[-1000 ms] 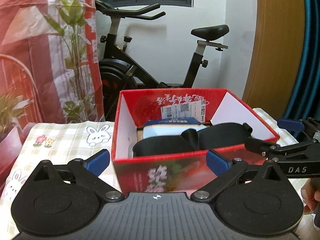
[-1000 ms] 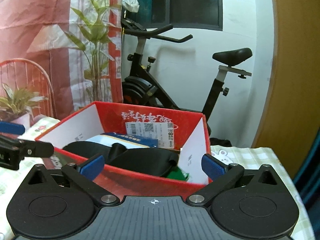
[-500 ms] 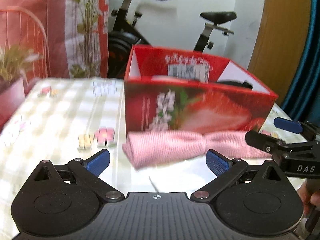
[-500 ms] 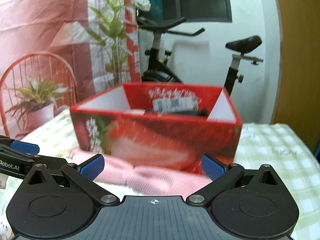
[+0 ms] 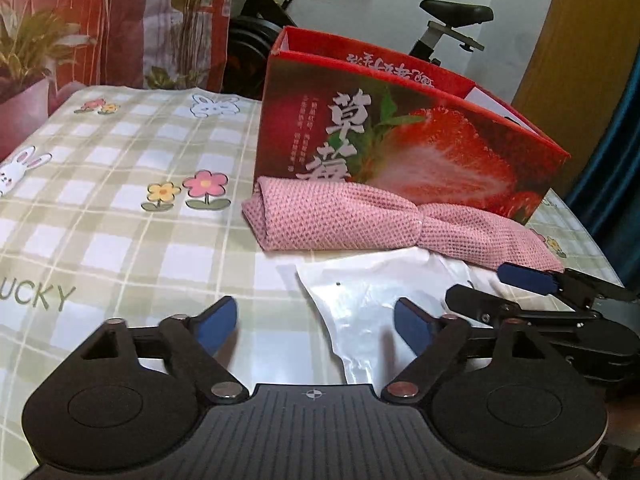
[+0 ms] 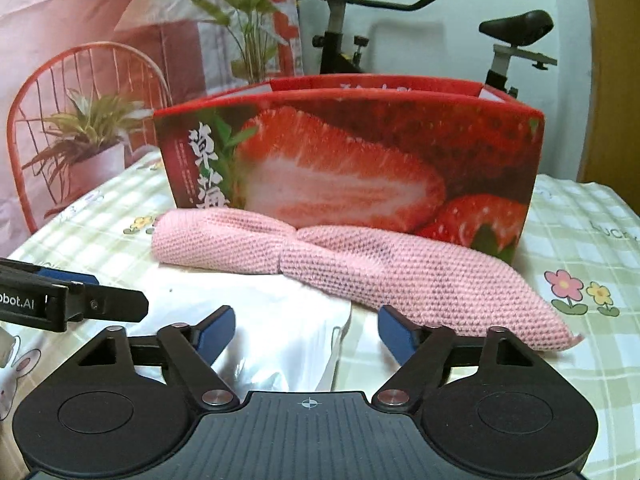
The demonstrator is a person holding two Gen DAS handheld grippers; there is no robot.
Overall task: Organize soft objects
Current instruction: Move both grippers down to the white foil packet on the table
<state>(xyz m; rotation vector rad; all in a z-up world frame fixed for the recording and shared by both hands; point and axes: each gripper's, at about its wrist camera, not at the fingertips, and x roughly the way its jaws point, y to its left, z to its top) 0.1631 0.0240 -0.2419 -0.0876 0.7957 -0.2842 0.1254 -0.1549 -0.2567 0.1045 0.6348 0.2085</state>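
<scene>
A pink knitted headband (image 5: 360, 220) lies on the table against the front of a red strawberry box (image 5: 404, 136); it also shows in the right wrist view (image 6: 360, 268), with the box (image 6: 352, 164) behind it. A white plastic bag (image 5: 372, 304) lies flat in front of the headband, also seen in the right wrist view (image 6: 260, 320). My left gripper (image 5: 316, 324) is open and empty, low over the bag. My right gripper (image 6: 306, 328) is open and empty, just short of the headband's middle. The box's contents are hidden.
The table has a checked cloth with bunnies and flowers (image 5: 120, 184). A potted plant (image 6: 88, 148) and a red wire chair (image 6: 80, 80) stand at the left. An exercise bike (image 6: 360, 20) stands behind the table.
Both grippers dropped from above the box's opening to table level in front of it. The headband and bag came into view; the box's inside went out of sight.
</scene>
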